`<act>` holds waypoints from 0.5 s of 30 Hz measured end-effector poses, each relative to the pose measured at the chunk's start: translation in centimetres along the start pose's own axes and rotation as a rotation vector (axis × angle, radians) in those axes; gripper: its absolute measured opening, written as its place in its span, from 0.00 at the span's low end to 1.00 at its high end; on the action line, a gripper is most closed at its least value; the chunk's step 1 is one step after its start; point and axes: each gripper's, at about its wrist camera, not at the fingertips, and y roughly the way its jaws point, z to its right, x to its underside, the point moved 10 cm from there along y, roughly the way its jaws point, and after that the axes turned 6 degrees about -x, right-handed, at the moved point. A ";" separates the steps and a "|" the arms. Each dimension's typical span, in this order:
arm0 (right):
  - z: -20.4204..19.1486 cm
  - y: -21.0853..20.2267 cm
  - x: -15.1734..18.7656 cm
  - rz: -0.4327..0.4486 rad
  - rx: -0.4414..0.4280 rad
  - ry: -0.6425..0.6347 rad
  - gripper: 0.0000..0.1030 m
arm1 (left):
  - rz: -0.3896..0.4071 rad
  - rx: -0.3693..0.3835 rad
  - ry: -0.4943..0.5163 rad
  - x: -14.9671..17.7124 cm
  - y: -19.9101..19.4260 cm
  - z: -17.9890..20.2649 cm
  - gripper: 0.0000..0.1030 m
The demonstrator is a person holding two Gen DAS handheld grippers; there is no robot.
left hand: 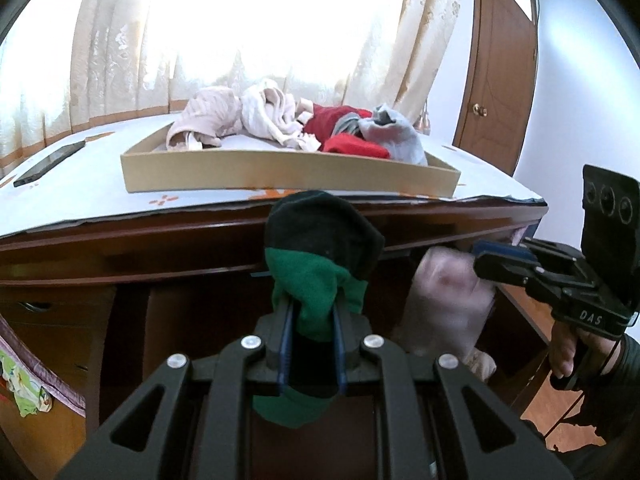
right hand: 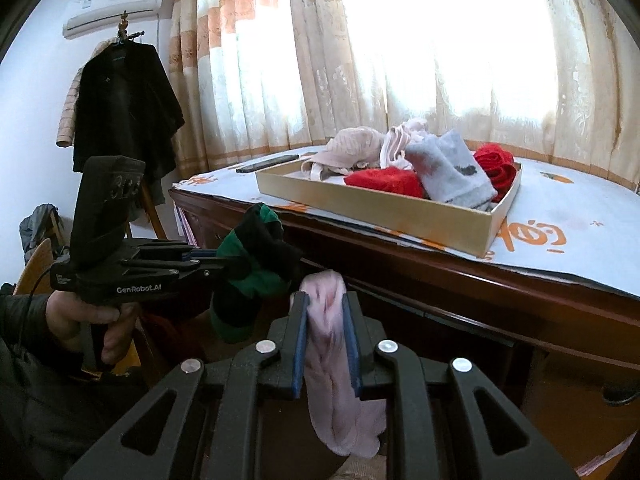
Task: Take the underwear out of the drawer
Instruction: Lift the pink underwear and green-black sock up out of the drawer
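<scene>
Garments both soft, light, floppy: left gripper [left hand: 312, 312] clamps green-black piece [left hand: 320, 248], right gripper [right hand: 326, 312] pinches pink piece [right hand: 340, 368], each bunched mid-fabric, hanging below desk edge. Cardboard tray [left hand: 280, 172] at twelve o'clock holds earlier pile.

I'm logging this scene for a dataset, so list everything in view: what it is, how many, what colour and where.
Cardboard tray: one, tan, on the desk.
Clothes in tray: a pile; pink, cream, red, grey.
Phone: one, black, left of the tray.
Desk: one, dark wood, patterned white cover.
Curtains: cream and orange, behind the desk.
Door: one, brown, right.
Coat: one, black, hanging left.
Air conditioner: one, white, on the wall.
Green-and-black garment: one, in the left gripper.
Pink garment: one, in the right gripper.
</scene>
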 end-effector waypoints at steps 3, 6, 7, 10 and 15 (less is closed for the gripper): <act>0.1 0.1 0.1 -0.006 0.006 0.000 0.09 | 0.000 -0.002 0.008 0.0 0.0 0.1 0.14; 0.1 0.5 0.3 -0.032 -0.006 0.007 0.09 | -0.001 -0.003 0.006 0.0 0.0 0.0 0.14; 0.3 0.8 0.5 -0.047 -0.008 0.014 0.10 | 0.000 -0.006 0.003 0.0 -0.1 -0.1 0.14; 0.3 1.3 0.6 -0.074 -0.005 0.020 0.10 | -0.004 -0.011 -0.006 -0.1 -0.1 -0.6 0.14; 0.0 4.0 2.1 -0.247 -0.032 0.006 0.45 | -0.009 -0.026 -0.021 -0.1 -0.1 -1.4 0.14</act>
